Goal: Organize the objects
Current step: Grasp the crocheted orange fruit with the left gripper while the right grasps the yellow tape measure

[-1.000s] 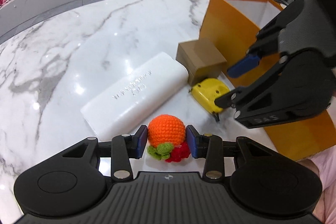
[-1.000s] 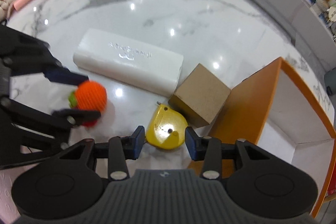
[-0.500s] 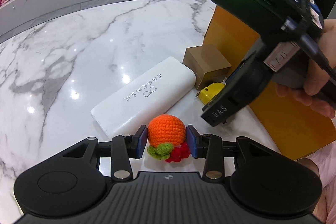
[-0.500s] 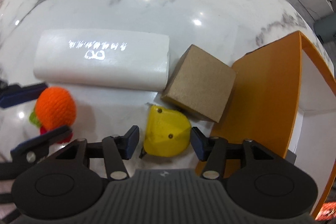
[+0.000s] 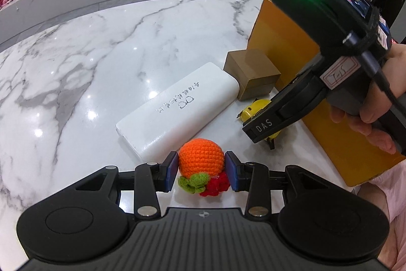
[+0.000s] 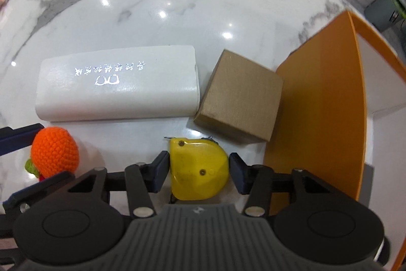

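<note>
L gripper (image 5: 200, 170) clenched on the crocheted orange (image 5: 201, 160), blue pads touching both sides of the ball; its green leaf and red knit bits hang under the ball, btwn the fingers. Orange sits low over the marble table (image 5: 101, 55), just in front of the near end of the white case (image 5: 177, 111). In R wrist view same orange (image 6: 54, 155) shows at far left, beside the case's near-left corner. R gripper (image 6: 199, 170) straddles the yellow tape measure (image 6: 199, 169): L pad looks right at the tape's side, R pad w/ a thin gap, so not clamped, jaws released around it. Tape lies flat on the table, just in front of the brown cardboard box (image 6: 241, 98) and just left of the orange bin (image 6: 319, 98) wall. From L wrist view the tape measure (image 5: 255, 108) is mostly hidden behind the R gripper's finger marked DAS; R gripper body shows a green LED lit, person's hand (image 5: 365, 116) on the handle. White case (image 6: 116, 85) lies lengthwise w/ silver print on top, its R end touching or nearly touching the cardboard box (image 5: 251, 73). Box is next to the bin (image 5: 286, 42) outer wall, contact can't tell. Bin interior white, what's visible of it has nothing in it. Bkgd: marble counter w/ a router and misc items, too small to ID.
</note>
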Available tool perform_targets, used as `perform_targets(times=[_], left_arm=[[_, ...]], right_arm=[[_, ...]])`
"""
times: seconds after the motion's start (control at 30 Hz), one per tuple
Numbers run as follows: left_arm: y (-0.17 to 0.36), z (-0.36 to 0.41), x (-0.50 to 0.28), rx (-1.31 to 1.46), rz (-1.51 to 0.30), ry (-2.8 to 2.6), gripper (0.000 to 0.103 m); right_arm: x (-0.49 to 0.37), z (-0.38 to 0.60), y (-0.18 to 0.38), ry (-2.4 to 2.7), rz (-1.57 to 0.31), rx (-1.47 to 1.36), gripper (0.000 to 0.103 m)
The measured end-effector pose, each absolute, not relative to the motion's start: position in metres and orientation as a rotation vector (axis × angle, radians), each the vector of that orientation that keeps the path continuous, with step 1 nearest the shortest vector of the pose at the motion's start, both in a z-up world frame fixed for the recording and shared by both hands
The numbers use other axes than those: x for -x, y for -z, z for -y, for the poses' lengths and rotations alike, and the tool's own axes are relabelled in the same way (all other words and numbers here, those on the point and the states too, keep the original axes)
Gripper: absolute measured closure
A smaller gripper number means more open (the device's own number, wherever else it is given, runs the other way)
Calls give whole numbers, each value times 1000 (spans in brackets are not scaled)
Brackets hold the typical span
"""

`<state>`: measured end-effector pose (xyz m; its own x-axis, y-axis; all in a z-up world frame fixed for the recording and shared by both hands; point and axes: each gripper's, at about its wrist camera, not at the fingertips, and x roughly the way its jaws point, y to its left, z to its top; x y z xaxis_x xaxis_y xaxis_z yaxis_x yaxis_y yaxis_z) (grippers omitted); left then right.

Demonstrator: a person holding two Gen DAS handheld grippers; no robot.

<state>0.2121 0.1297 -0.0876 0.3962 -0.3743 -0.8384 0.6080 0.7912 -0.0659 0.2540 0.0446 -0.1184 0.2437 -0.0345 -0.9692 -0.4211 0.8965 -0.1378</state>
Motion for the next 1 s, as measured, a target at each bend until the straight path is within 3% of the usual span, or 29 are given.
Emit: perform_targets(times=[0.67,1.0], left_arm=[[104,-126,-203,-354,-1070,642,58],[103,-123,-200,-377,-1093,628,57]], right_arm=[[-246,-35,114,-484,-1436,286,48],[-238,-33,115,-504,-1401,295,50]])
